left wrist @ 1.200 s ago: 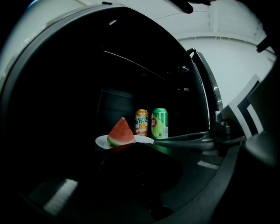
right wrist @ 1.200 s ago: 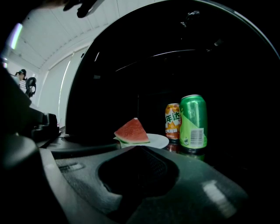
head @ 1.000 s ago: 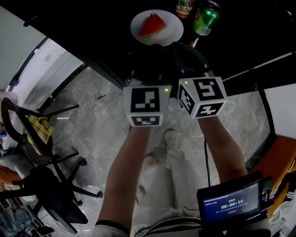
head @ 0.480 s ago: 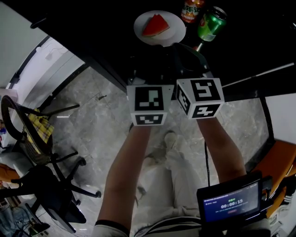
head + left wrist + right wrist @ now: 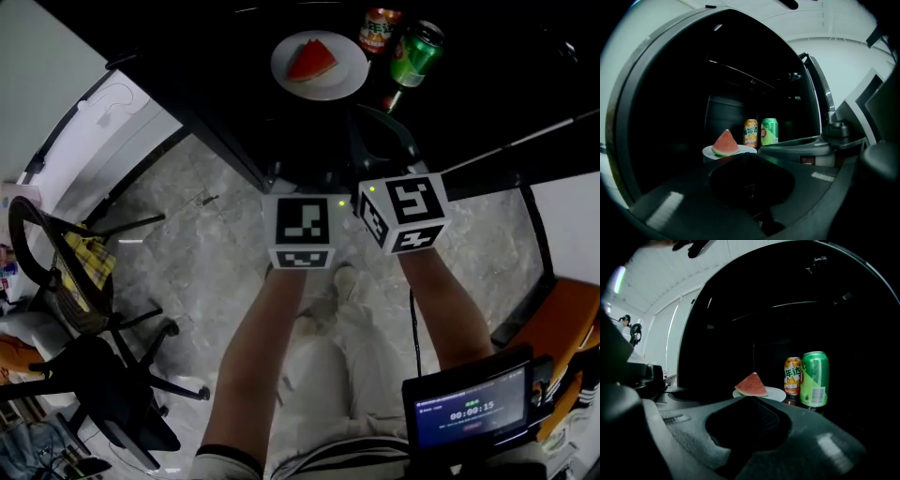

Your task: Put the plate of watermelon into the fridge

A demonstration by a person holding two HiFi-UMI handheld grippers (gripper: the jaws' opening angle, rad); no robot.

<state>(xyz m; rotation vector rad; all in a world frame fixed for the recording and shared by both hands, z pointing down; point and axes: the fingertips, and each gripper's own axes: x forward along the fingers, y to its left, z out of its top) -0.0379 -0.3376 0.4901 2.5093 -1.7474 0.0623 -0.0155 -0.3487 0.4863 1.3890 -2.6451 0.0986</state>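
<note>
1. Office chair (image 5: 112, 384): black, on castors, standing on the grey stone-pattern floor (image 5: 206, 253) at the far left. A yellow checked cloth (image 5: 82, 262) hangs over a second chair just behind it.
2. Left gripper (image 5: 746, 157): the jaws are together, tip against tip, with nothing between them. Its marker cube (image 5: 300, 230) sits above the person's left forearm (image 5: 258, 366), close to the edge of the black surface (image 5: 216, 84).
3. Dark enclosure (image 5: 679, 93): open at the front, pale surround, black inside. In both gripper views the task item and the two cans stand within it.
4. Plate (image 5: 352, 75): white, round, flat on the black surface. It lies ahead of both grippers and apart from their tips; neither gripper touches it.
5. Watermelon slice (image 5: 309, 61): one red wedge with a green rind, lying on the plate, slightly left of the plate's centre in the head view.
6. Orange can (image 5: 378, 28): upright, just beside the plate on its right.
7. Green can (image 5: 412, 54): upright, to the right of the orange can and nearer the grippers. Whether the two cans touch cannot be determined.
8. Right gripper (image 5: 751, 399): the jaws are closed on each other and hold nothing. Its marker cube (image 5: 403, 211) is just beside the left cube, above the right forearm (image 5: 450, 309).
9. Display screen (image 5: 472, 412): small, lit, showing a timer readout, at the lower right near the person's body.
</note>
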